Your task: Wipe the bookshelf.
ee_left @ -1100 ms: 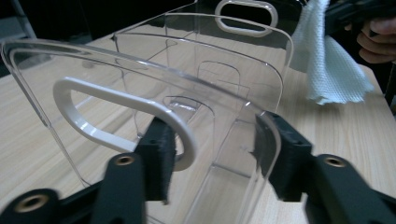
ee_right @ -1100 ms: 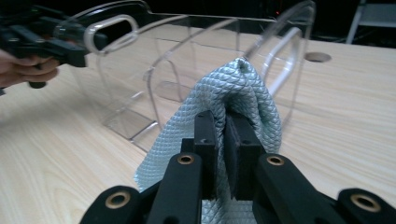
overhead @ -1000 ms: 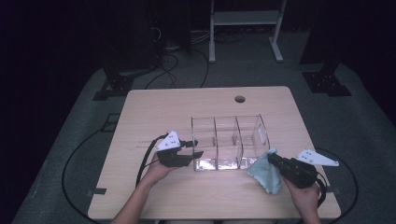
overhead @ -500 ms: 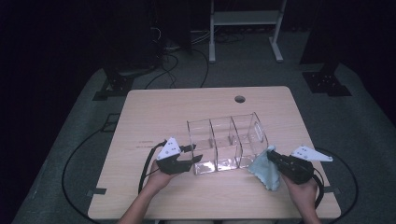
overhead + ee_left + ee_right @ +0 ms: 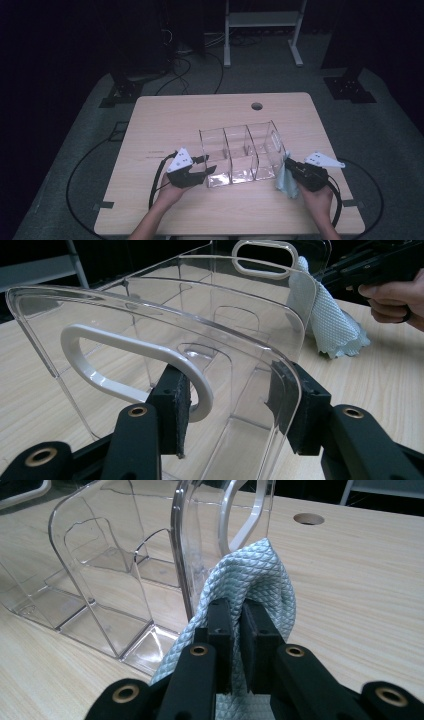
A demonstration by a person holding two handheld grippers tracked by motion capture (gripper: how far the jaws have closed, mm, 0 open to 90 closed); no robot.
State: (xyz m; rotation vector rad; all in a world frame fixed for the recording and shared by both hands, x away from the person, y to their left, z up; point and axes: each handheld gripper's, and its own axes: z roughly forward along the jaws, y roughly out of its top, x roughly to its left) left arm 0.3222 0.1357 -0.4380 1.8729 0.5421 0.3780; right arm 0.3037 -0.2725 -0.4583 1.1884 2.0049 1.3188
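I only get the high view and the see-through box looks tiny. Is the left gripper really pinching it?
Observer: Yes. In the left gripper view the left gripper clamps the end wall of the clear organizer, one pad inside and one outside.
Operator: Is there a handle on that wall?
Observer: Yes, a white-rimmed handle cutout sits beside the inner pad.
Operator: What is the bluish thing by the other hand?
Observer: A cloth with a diamond-pattern weave; the right gripper is shut on a fold of it.
Operator: Is it touching the box?
Observer: In the right gripper view the cloth lies against the organizer's far end wall, just below that wall's own handle hole.
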